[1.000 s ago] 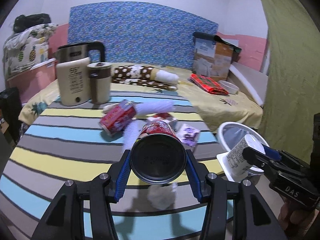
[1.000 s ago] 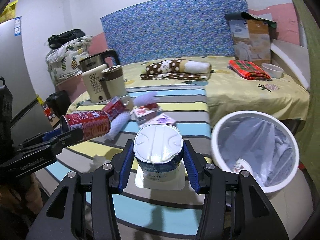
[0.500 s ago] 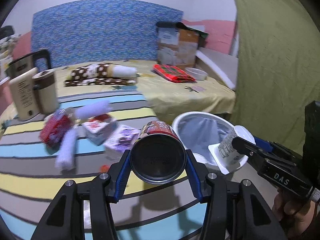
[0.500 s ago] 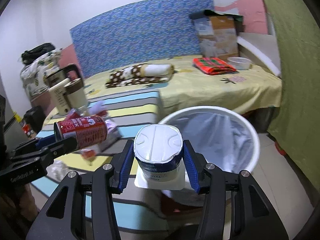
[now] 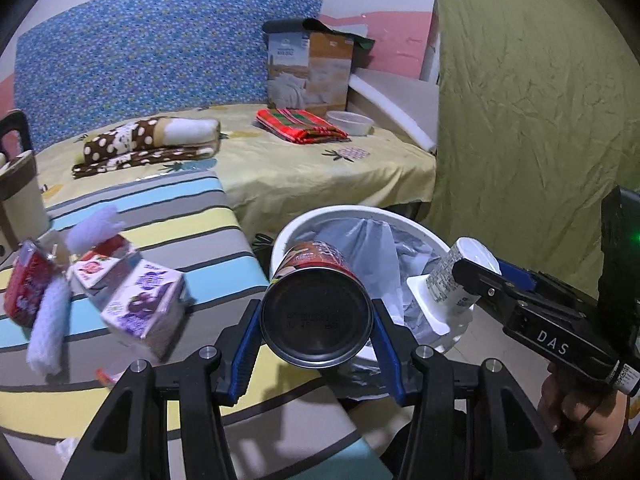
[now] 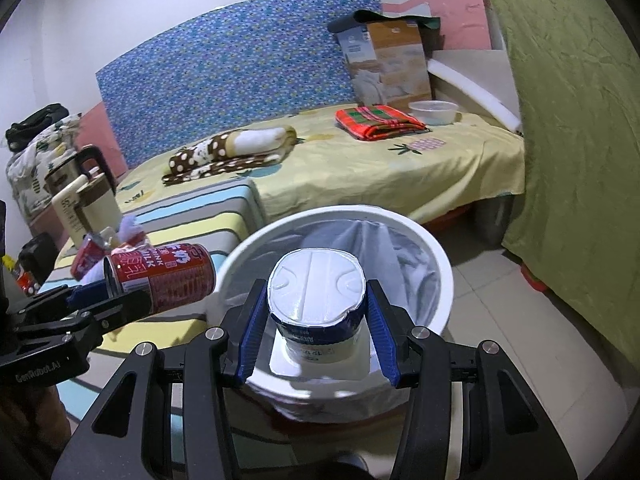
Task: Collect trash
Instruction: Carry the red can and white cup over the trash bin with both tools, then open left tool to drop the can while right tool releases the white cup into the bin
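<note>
You hold a can (image 5: 316, 312) in the left gripper (image 5: 316, 330) and a yogurt cup (image 6: 317, 306) in the right gripper (image 6: 316, 332) over the bin (image 6: 440, 264); next, spread both jaws.

Bin (image 6: 438, 268) mouth open, free above; table edge (image 5: 244, 240) crowds its left, bed (image 6: 400, 176) behind

Both wrist views look steeply down, close over one shared white bin (image 5: 280, 240) (image 6: 440, 264).
</note>
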`<state>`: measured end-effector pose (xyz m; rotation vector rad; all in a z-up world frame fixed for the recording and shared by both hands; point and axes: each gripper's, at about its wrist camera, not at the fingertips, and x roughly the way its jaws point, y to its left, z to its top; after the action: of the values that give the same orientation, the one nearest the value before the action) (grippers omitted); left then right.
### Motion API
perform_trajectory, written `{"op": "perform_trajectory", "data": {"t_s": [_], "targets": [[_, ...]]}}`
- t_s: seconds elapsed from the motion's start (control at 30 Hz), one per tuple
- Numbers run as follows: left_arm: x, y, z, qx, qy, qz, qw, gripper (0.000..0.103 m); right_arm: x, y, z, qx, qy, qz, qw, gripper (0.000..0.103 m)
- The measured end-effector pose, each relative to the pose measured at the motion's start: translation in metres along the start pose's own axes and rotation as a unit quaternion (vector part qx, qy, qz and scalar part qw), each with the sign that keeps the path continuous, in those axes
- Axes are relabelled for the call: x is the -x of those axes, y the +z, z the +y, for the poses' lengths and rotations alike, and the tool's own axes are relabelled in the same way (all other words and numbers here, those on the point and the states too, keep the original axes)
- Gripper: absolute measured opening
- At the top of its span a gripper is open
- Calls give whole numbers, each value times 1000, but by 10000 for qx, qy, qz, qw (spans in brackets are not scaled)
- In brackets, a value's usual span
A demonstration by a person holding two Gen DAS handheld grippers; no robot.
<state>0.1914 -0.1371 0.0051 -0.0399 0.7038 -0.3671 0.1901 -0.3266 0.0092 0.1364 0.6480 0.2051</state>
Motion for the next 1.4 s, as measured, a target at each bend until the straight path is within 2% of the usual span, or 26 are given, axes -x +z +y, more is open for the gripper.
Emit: {"op": "perform_trajectory", "data": {"t_s": [0.4, 0.67, 0.73, 0.8, 1.13, 1.4], "targets": [[-41, 3, -6, -38, -212, 334, 9992, 52, -19, 5, -13, 50, -155, 100, 9998, 50], [-54, 2, -4, 16, -232, 451, 9987, 53, -32, -1, -23, -57, -199, 443, 9988, 51], [-54, 2, -5, 19, -235, 459, 9987, 53, -30, -3, -24, -68, -240, 438, 9987, 52], [-53, 3, -4, 19, -210, 418, 9989, 53, -28, -4, -24, -76, -250, 421, 9988, 65], [-36, 4, 9, 230, -126, 239, 9994, 53, -11, -3, -26, -148, -296, 302, 9990, 66], [-3, -8, 18, 310, -11, 29, 9995, 53, 7, -6, -14, -123, -4, 145, 9998, 66]]}}
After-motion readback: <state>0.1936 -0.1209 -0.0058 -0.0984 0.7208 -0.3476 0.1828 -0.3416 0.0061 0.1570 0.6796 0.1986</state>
